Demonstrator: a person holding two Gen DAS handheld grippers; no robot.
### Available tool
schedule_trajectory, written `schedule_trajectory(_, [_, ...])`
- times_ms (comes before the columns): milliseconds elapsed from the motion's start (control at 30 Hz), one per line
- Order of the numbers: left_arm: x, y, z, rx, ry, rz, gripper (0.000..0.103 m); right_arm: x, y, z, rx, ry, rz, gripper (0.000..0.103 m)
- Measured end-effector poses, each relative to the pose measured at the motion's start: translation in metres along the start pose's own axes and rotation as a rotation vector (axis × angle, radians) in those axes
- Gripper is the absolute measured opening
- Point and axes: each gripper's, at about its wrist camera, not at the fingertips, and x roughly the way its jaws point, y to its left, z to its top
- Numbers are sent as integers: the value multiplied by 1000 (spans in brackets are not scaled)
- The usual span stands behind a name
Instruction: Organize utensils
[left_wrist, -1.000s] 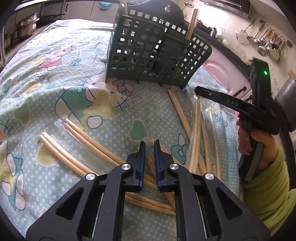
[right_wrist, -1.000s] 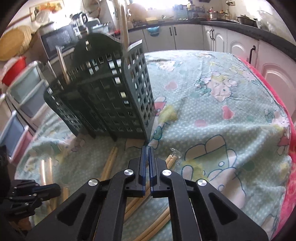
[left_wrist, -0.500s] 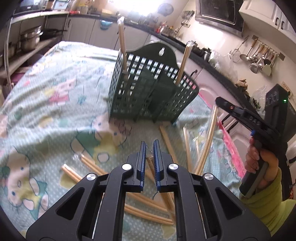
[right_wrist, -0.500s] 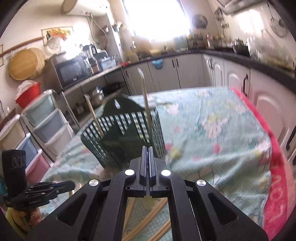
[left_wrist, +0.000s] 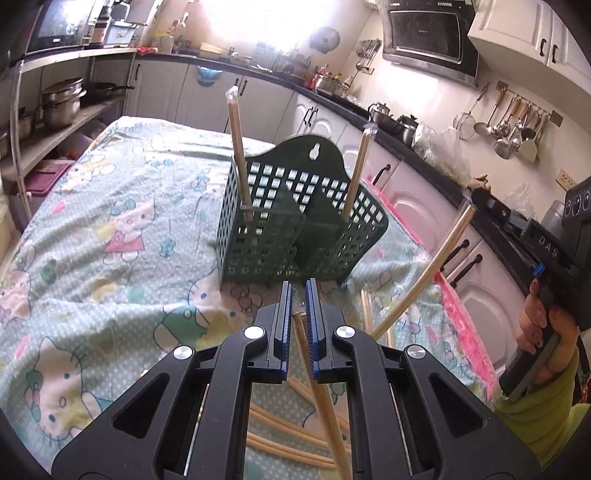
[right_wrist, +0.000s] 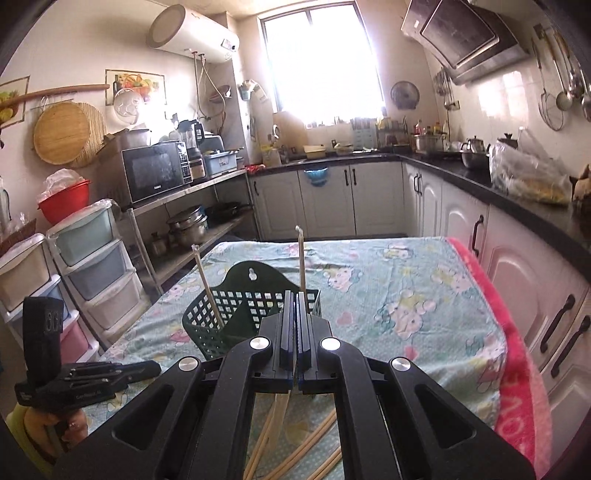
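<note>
I have my left gripper (left_wrist: 296, 295) raised above the table (left_wrist: 110, 229), its jaws narrow with only a slim gap between them and nothing pinched; a loose chopstick pair (left_wrist: 325, 402) on the cloth runs under the gap. My right gripper (right_wrist: 294, 314) is clamped tight on a wrapped chopstick pair (left_wrist: 424, 273). In the left view that pair slants from the right gripper's tip (left_wrist: 476, 197), high over the table's right edge, down toward the cloth near the pile. In the right view I see only a thin sliver of it between the pads, dropping away below the jaws (right_wrist: 280, 410).

The green basket (left_wrist: 299, 229) stands upright toward the far right part of the table, its tall back panel with the hanging hole facing away from me. Two wrapped pairs stand in it already: one (left_wrist: 238, 158) nearly upright in the left compartment, another (left_wrist: 356, 173) leaning in the right compartment. The remaining chopsticks (left_wrist: 295, 435) lie scattered on the cartoon-print cloth near the front edge, between the basket and my grippers; some show in the right view too (right_wrist: 321, 435). A pink towel (right_wrist: 517, 369) runs along the table's right edge, beside the white cabinets (right_wrist: 535, 280).
</note>
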Motion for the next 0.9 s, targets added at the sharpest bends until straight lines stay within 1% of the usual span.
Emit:
schedule_trajectory(200, [-9, -7, 18, 14, -47, -8, 4, -8, 6, 7, -15, -23, 6, 1])
schedule_trajectory(900, [-45, -60, 90, 137, -233, -64, 4, -28, 32, 44, -74, -128, 55, 1])
